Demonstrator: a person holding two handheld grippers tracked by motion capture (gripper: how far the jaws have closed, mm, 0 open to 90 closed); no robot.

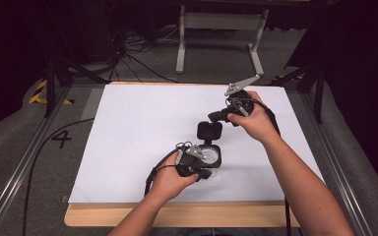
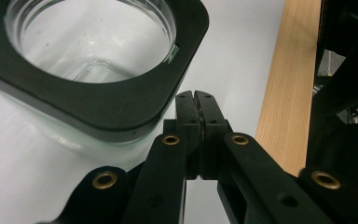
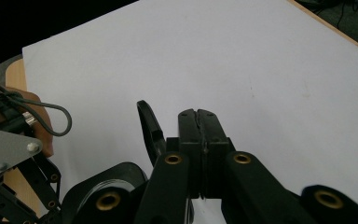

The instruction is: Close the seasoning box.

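Glass jar (image 2: 93, 51) — just left of closed fingers (image 2: 189, 116).

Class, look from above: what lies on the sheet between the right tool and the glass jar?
In the high view, the jar's black lid stands open between the right tool and the glass jar.

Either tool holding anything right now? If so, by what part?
Nothing held. The left tool is shut on nothing beside the jar; the right tool is shut on nothing beside the lid.

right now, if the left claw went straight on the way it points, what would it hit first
Probably nothing soon: the shut left claw points past the jar beside it, over bare white sheet. How near it passes the jar is unclear.
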